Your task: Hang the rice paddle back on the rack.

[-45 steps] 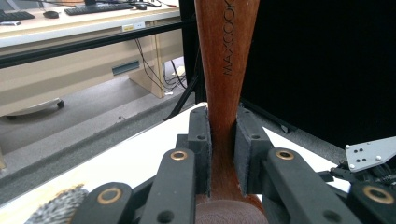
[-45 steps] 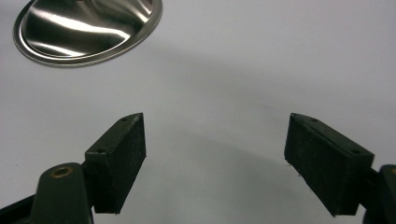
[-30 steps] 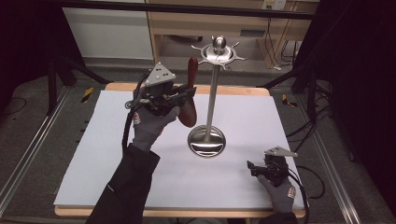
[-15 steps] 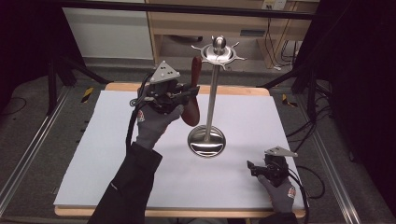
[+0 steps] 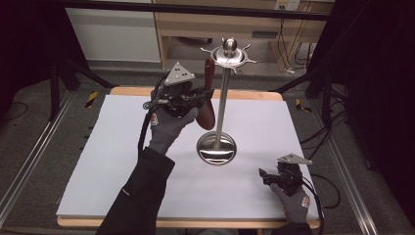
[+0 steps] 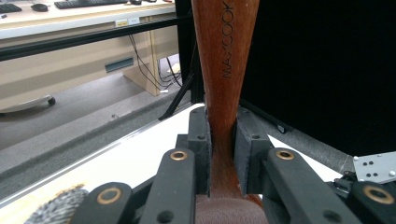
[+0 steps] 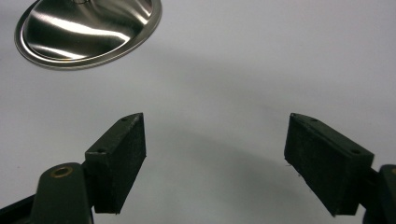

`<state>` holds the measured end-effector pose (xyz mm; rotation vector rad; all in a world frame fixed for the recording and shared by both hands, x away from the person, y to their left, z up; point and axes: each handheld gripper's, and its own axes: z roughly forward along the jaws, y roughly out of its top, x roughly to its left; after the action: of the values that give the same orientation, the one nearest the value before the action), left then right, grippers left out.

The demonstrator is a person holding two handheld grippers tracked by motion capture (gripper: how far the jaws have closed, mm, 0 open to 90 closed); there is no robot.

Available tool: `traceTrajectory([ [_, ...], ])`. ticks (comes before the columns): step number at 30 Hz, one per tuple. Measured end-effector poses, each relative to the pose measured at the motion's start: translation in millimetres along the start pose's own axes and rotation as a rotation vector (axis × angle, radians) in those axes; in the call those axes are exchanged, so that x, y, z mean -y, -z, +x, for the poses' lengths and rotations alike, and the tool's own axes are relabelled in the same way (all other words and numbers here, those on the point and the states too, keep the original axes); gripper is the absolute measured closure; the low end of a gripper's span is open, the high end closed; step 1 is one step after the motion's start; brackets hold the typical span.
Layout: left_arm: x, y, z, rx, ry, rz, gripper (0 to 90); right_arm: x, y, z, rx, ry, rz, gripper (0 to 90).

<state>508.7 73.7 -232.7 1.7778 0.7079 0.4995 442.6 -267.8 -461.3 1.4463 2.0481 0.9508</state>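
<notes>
A dark wooden utensil (image 5: 207, 110) is held upright, its handle end up near the hooked crown (image 5: 229, 54) of a steel stand (image 5: 223, 103). My left gripper (image 5: 204, 94) is shut on the utensil's narrow neck, just left of the stand's pole. In the left gripper view both pads (image 6: 201, 140) press the wooden handle (image 6: 226, 56), which rises out of the top of that view. My right gripper (image 5: 263, 176) rests low at the table's front right, open with nothing between its pads (image 7: 119, 158). The stand's round base (image 7: 88, 28) lies ahead of it.
A white mat (image 5: 107, 161) covers most of the wooden table (image 5: 244, 94). The stand's base (image 5: 216, 148) sits at the mat's middle. Cables (image 5: 323, 186) trail off the right edge. Black frame bars and a shelf unit stand behind the table.
My left gripper has shifted slightly to the right with the utensil, bringing the handle's top closer to the stand's crown. The right gripper has stayed put.
</notes>
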Motion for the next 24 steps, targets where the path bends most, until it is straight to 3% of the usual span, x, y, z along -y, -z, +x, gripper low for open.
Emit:
traceTrajectory([
  [16,7.3,-6.3,-2.3,-0.047,-0.003,-0.054,76.5,0.3,-0.5,0.3,-0.002,0.002,0.004,20.8],
  [24,19.6,1.1,-2.3,-0.088,-0.037,-0.056,60.7,0.6,-0.4,0.6,0.000,-0.002,0.007,20.7],
])
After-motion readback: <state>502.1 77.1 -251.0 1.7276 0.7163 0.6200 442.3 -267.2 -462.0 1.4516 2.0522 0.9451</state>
